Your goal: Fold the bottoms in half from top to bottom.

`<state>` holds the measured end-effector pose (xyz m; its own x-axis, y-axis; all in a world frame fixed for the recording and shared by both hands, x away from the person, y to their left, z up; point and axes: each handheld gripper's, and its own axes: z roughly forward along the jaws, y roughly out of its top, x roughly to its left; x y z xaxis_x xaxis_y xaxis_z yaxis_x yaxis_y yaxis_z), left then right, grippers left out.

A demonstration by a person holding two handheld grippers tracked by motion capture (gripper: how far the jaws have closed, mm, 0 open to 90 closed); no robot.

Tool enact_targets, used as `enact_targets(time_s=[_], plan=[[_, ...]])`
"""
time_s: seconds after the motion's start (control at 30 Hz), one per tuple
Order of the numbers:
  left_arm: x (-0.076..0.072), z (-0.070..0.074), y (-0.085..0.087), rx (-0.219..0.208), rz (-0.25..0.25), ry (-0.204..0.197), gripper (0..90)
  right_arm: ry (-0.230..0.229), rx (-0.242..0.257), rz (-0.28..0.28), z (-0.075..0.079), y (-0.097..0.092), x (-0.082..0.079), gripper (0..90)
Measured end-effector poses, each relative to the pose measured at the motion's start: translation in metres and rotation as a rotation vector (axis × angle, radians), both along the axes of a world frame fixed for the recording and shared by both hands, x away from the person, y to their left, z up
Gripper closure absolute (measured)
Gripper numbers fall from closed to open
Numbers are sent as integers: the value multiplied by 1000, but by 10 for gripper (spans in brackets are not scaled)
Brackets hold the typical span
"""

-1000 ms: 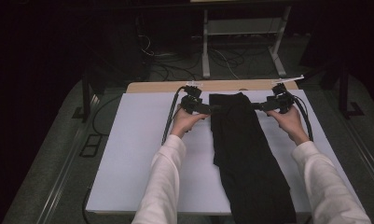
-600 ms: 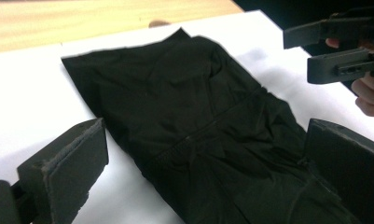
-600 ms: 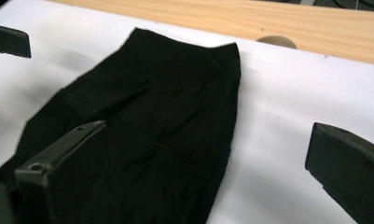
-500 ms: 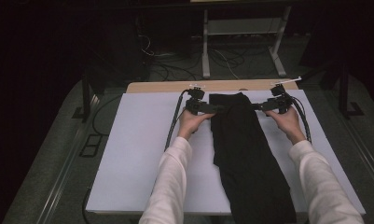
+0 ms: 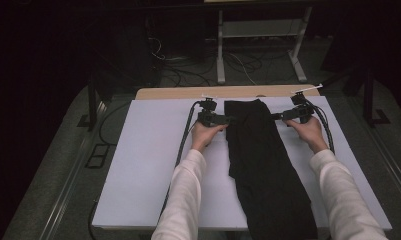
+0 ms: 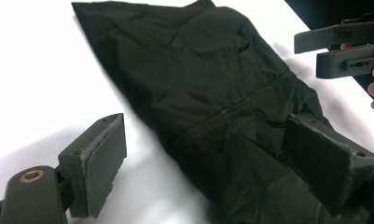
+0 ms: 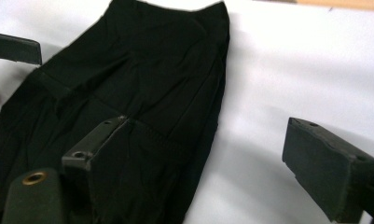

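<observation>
On top of the white tabletop (image 5: 153,165): one long black garment (image 5: 260,165), laid flat and stretched lengthwise from the far edge toward the person, sitting right of centre. Looks spread out like that so both far corners can be reached at once, probably for a fold or a straightening tug.

Flanking its far end, two claws, one per hand. Left claw (image 5: 227,119) lying low at the garment's left edge, right claw (image 5: 278,116) at the right edge, pointing inward at each other across the cloth. Mirrored like that presumably to pinch both sides together.

Up close in the left gripper view: left claw (image 6: 222,163) jaws apart, have just been closing, one pad over bare white, the other over the cloth, edge of the fabric lying between, not pinched yet. Same deal in the right gripper view: right claw (image 7: 212,158) jaws apart, have just been closing, garment (image 7: 142,93) edge between them, nothing clamped so far.

Count: one tabletop, one garment, two claws, two sleeves.
</observation>
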<state>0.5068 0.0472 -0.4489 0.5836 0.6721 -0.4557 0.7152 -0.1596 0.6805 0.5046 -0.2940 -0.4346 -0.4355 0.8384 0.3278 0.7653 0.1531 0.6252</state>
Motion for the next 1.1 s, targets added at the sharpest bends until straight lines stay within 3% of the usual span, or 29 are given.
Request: enact_targets(time_s=[0.13,0.3,0.63,0.73,1.0,1.1], plan=[[0,-2,1,-20,5,15,157,6,25,10,-2,2,1,249],[0,-3,-1,-37,-3,20,179,19,2,29,-7,9,3,291],[0,-7,-4,-59,-9,38,237,34,19,10,-14,12,5,367],[0,-6,-5,-65,-7,37,256,38,46,8,-15,11,5,384],[1,-6,-5,-48,30,38,409,36,45,20,-17,16,5,483],[0,-7,-6,-12,40,42,496,35,29,18,-17,17,5,573]])
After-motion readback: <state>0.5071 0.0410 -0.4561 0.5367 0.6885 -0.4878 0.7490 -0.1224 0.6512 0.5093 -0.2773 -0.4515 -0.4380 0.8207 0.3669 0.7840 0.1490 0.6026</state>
